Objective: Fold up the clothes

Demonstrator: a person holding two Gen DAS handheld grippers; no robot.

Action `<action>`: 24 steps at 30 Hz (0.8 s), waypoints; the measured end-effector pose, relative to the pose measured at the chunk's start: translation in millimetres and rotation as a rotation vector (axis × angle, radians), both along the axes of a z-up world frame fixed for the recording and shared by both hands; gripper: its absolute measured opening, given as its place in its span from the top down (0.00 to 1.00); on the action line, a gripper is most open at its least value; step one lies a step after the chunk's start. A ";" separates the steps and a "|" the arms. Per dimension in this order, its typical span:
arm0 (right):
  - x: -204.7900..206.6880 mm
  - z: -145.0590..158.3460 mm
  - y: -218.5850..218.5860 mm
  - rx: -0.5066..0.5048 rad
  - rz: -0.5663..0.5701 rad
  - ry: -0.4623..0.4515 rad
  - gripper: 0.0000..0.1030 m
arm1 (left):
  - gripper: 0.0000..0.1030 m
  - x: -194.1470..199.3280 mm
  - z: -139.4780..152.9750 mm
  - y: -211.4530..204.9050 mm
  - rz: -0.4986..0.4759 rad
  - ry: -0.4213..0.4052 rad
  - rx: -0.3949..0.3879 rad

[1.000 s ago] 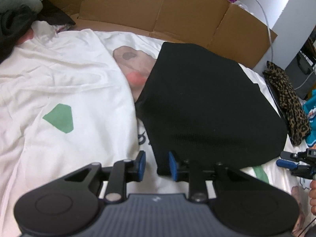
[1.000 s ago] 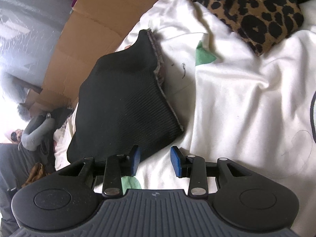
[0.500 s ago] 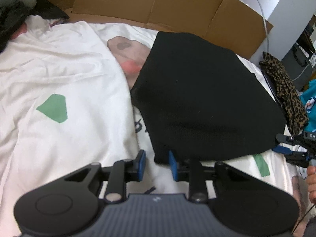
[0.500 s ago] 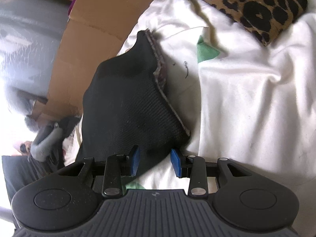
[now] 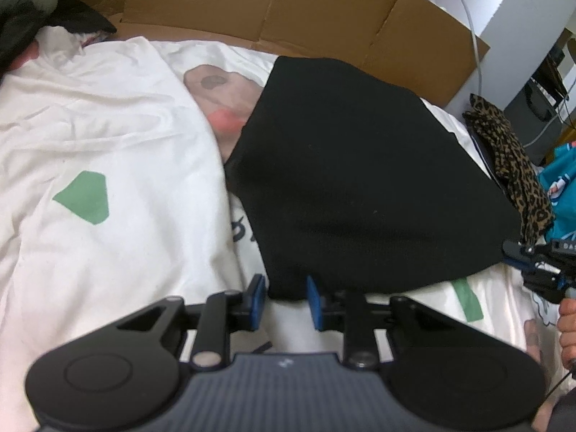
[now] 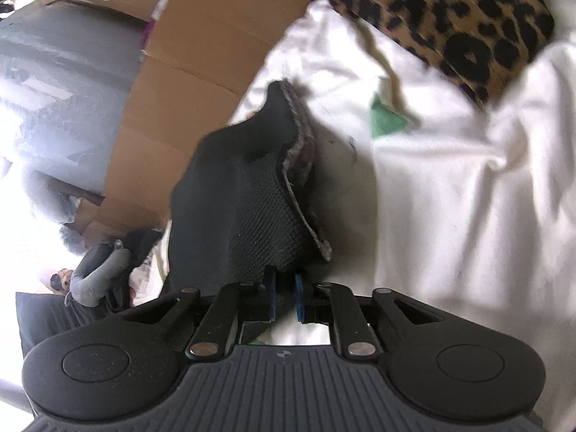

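Observation:
A black knit garment (image 5: 360,180) lies folded on a white printed bedsheet (image 5: 108,136). My left gripper (image 5: 284,297) is open, its blue pads straddling the garment's near left corner, which lies between them. My right gripper (image 6: 284,295) is shut on the garment's other near corner (image 6: 252,208) and lifts that edge, showing the grey inner lining. The right gripper also shows at the right edge of the left wrist view (image 5: 540,262).
Flattened cardboard (image 5: 288,18) stands along the back of the bed. A leopard-print cloth (image 5: 511,154) lies right of the garment, also in the right wrist view (image 6: 468,18). A teal item (image 5: 565,180) lies at far right. Dark clothes (image 5: 21,25) are piled at back left.
My right gripper has moved onto the garment's corner and closed on it, lifting the edge. My left gripper has crept forward so the other corner sits between its open pads.

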State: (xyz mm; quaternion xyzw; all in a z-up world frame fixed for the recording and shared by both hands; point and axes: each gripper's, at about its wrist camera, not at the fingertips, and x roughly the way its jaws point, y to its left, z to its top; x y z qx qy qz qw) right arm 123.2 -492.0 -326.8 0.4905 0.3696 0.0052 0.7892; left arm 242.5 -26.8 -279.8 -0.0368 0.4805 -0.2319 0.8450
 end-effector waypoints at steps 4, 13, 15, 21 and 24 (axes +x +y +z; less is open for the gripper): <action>2.7 -10.4 1.5 0.048 0.014 0.028 0.78 | 0.74 0.1 -0.9 1.3 0.004 0.002 -0.003; 13.2 -27.1 5.6 0.098 0.007 0.036 0.72 | 0.74 1.0 -3.5 10.5 -0.005 0.020 -0.041; 12.3 -27.6 5.0 0.108 -0.003 0.032 0.72 | 0.74 1.9 -4.3 11.3 -0.005 0.023 -0.050; 9.9 -20.3 4.7 0.106 -0.018 -0.027 0.81 | 0.66 6.4 -6.5 7.5 -0.016 0.021 -0.070; 11.4 -17.5 5.5 0.101 -0.010 -0.041 0.81 | 0.66 7.8 -8.6 6.2 -0.020 0.013 -0.079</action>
